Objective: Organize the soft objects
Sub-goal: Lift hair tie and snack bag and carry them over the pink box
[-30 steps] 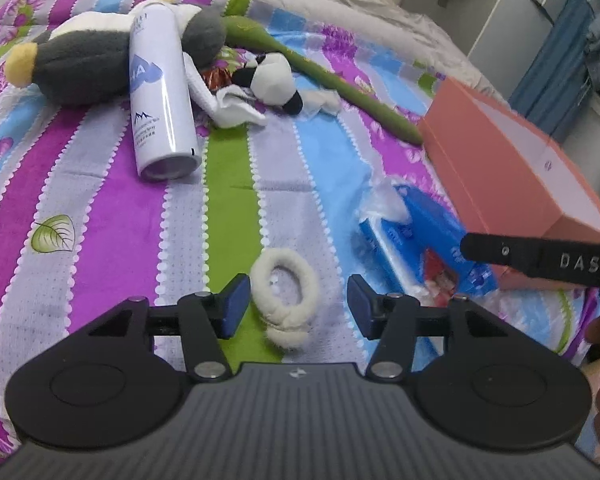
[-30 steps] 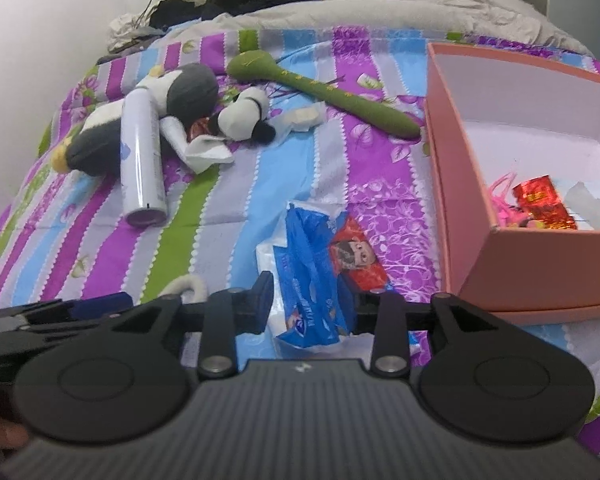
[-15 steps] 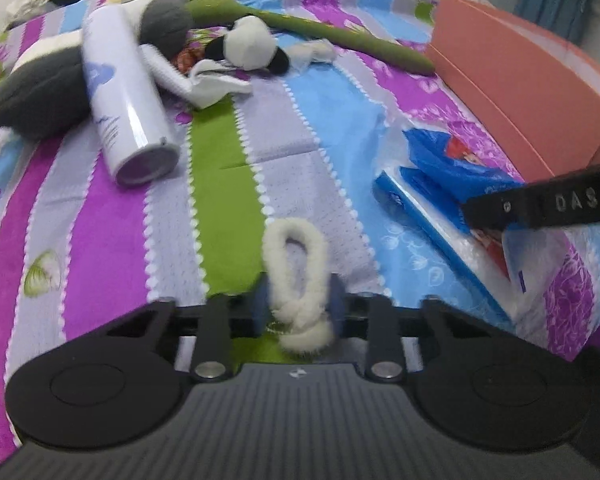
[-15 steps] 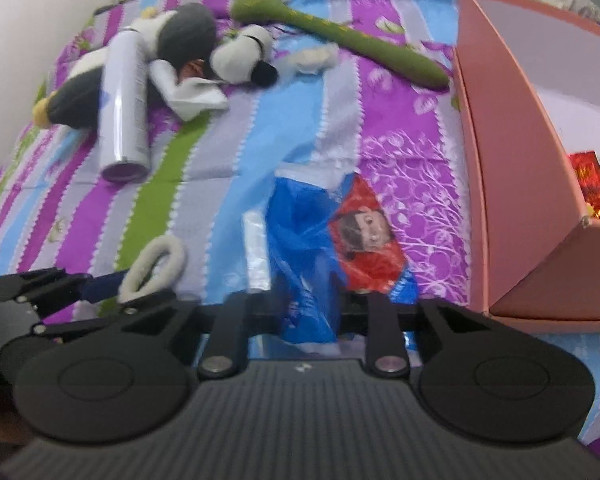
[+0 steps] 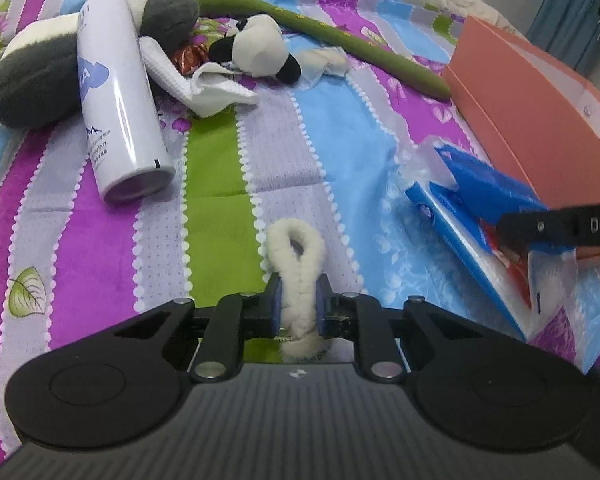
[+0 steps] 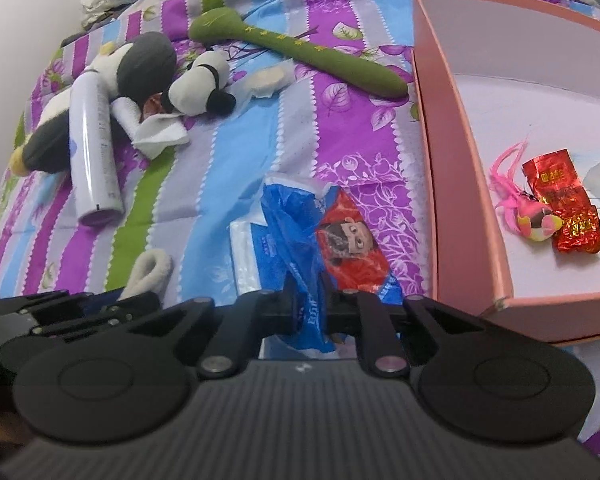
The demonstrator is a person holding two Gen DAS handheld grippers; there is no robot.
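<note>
My left gripper is shut on a fluffy white hair tie, squeezed into a narrow loop just above the striped bedspread. It also shows in the right wrist view. My right gripper is shut on a blue plastic tissue pack with a red cartoon print; the pack also shows in the left wrist view. An open pink box stands to the right and holds a red foil packet and a pink toy.
Further back lie a white spray can, a grey-and-white plush, a small panda plush, a white cloth and a long green plush stick. A grey blanket lies beyond the bedspread.
My left gripper closed on the hair tie, squeezing the ring into a narrow loop. My right gripper closed on the blue pack and rose a little, showing more of the box's inside.
</note>
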